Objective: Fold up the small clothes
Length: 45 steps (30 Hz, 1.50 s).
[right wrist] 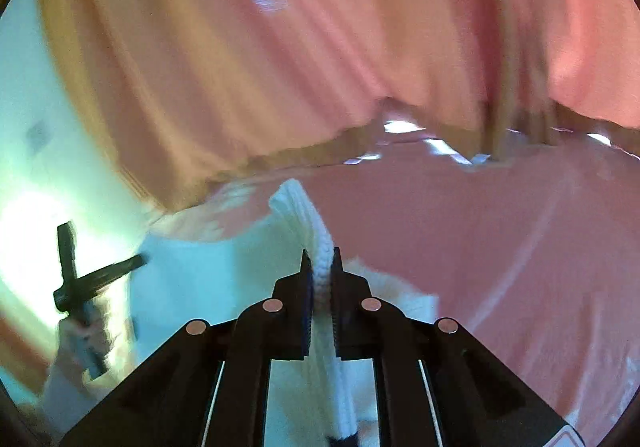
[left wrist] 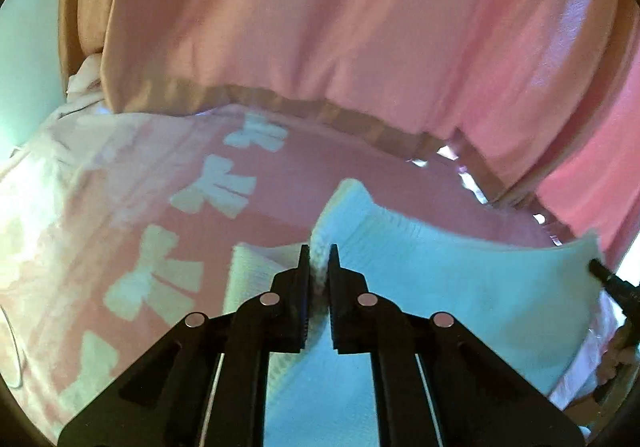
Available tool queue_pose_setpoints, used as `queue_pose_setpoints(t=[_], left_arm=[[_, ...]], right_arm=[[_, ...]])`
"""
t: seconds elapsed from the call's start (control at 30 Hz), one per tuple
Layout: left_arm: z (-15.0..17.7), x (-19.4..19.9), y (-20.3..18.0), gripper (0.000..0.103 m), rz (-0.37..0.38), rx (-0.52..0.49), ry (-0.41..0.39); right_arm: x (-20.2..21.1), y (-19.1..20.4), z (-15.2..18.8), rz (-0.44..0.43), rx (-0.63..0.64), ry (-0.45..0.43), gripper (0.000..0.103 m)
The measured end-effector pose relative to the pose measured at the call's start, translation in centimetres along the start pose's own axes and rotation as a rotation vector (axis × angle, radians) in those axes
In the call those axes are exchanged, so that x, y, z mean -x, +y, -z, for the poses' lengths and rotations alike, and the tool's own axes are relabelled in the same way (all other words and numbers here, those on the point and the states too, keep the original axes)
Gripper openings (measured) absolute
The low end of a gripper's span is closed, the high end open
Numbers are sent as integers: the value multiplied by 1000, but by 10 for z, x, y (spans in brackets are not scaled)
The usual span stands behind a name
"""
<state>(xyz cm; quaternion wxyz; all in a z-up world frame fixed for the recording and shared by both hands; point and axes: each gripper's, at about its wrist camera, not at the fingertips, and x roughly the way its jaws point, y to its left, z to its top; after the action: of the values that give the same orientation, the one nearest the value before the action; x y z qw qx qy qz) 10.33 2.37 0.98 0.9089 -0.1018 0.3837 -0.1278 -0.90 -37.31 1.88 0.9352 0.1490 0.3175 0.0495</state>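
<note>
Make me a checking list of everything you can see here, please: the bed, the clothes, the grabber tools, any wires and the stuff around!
Surface: pink bedspread with pale bow shapes down its left part.
Job's things: one white knitted garment, lifted at two spots, ribbed edge up.
Clutter: nothing seen.
Grippers: left tool shut on the garment; right tool shut on the same garment's ribbed edge. A hand holds the left tool.
Cables: a thin line at the left edge may be a cord; cannot tell.
Surroundings: pink curtains hang behind the bed; pale wall at left; bright light shows under the curtain hem.
</note>
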Motion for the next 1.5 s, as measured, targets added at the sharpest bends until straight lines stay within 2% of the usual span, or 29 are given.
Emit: queue_pose_setpoints(t=[0.03,0.13,0.17,0.2,0.27,0.37,0.4,0.43,0.47,0.5,0.53,0.57,0.6,0.63,0.7,0.73,0.87,0.97,1.03,1.13,1.2,1.23,1.27,1.3,1.37,1.4,1.43,1.5], left_arm=[[-2,-15,4,7,-29,4,32],[4,-76,12,8,-98,-18,188],[12,-92,13,8,-143,-33,237],[18,-100,15,8,-173,-32,262],[19,-99,11,11,-182,-53,255],[14,-64,-1,12,-144,-81,167],[16,-51,-6,14,-133,-99,134],[20,-45,-9,25,-129,-118,121],[23,-45,-11,37,-135,-134,121],[30,-49,-12,38,-158,-153,141],[34,-55,-11,36,-168,-163,166],[41,-66,-10,36,-181,-173,206],[45,-72,-8,35,-200,-181,224],[49,-76,-6,34,-220,-195,222],[52,-74,-5,30,-241,-235,197],[51,-73,-3,25,-246,-236,196],[44,-61,9,24,-225,-148,188],[41,-48,4,25,-182,-129,149],[38,-53,0,29,-172,-117,145],[37,-70,-6,35,-190,-120,168],[38,-84,-6,35,-206,-118,191],[38,-88,-4,30,-213,-108,198],[36,-90,-1,12,-213,-85,195],[34,-90,1,8,-198,-63,197],[26,-80,5,8,-166,-9,166],[23,-78,5,8,-167,-8,152],[22,-78,4,8,-178,-23,149],[27,-89,4,8,-223,-55,180]], right_arm=[[-18,-10,1,52,-9,46,7],[-94,-43,23,188,-76,295,7],[-116,-49,33,239,-81,358,8],[-123,-49,37,255,-79,367,9],[-116,-41,35,266,-65,336,12],[-82,-27,34,250,-19,274,23],[-74,-25,36,250,-11,262,35],[-67,-24,39,252,-6,256,44],[-65,-24,42,259,0,267,46],[-67,-26,44,266,2,284,46],[-72,-29,49,273,5,306,45],[-80,-32,56,276,14,346,37],[-83,-37,63,276,21,375,5],[-88,-41,67,272,15,397,7],[-80,-47,66,278,11,382,7],[-71,-48,63,277,10,365,7],[-58,-53,65,277,-10,347,9],[-45,-49,59,257,-28,289,21],[-44,-48,54,225,-51,262,41],[-60,-39,52,217,-29,269,47],[-80,-35,54,224,-13,298,45],[-90,-33,55,237,-2,314,22],[-97,-32,56,265,13,323,5],[-96,-32,54,275,12,306,8],[-80,-30,41,219,-4,215,7],[-76,-30,38,224,3,193,7],[-77,-31,37,242,16,188,7],[-93,-41,41,272,16,247,9]])
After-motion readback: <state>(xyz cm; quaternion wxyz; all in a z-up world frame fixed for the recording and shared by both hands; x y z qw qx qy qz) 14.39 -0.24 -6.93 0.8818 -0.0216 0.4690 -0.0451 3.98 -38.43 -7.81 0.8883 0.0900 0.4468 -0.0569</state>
